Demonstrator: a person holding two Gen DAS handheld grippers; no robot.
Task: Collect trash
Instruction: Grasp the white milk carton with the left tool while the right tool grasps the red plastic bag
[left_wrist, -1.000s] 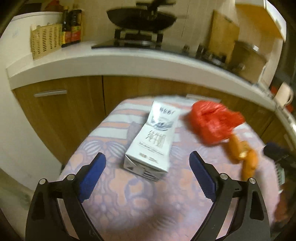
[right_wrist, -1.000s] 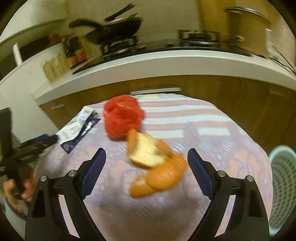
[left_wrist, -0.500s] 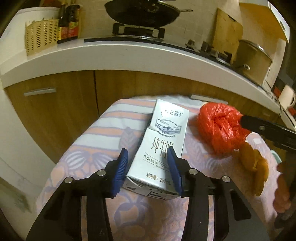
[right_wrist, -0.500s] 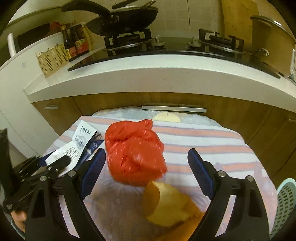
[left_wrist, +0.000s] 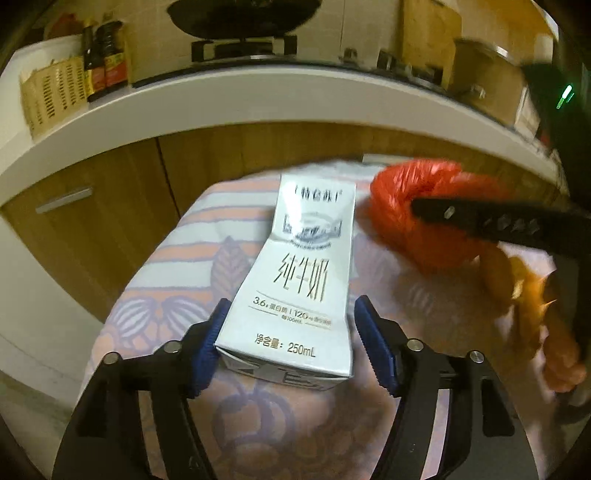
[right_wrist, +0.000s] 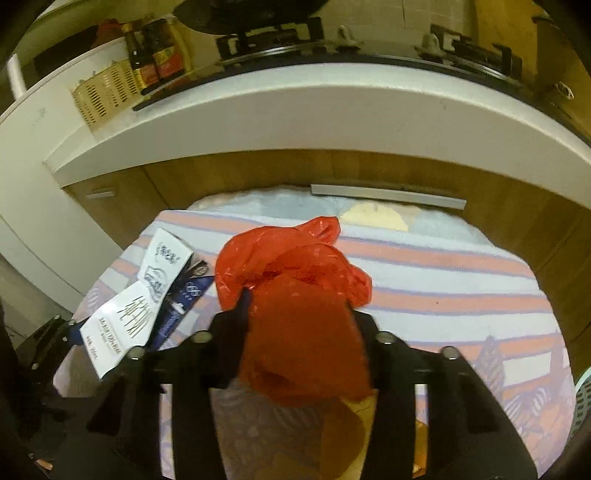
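We have the left gripper (left_wrist: 288, 349) opening astride the milk carton (left_wrist: 303, 291) near the table's (left_wrist: 147, 295) left edge: light, crushable, best taken low; the right gripper (right_wrist: 299, 325) closes on the soft, slippery red bag (right_wrist: 295, 295) mid-table

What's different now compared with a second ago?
The right gripper swung from the orange peel over to the red plastic bag and is closing on it. The left gripper advanced around the milk carton, squeezed, and is reopening. Carton and peel stayed put.
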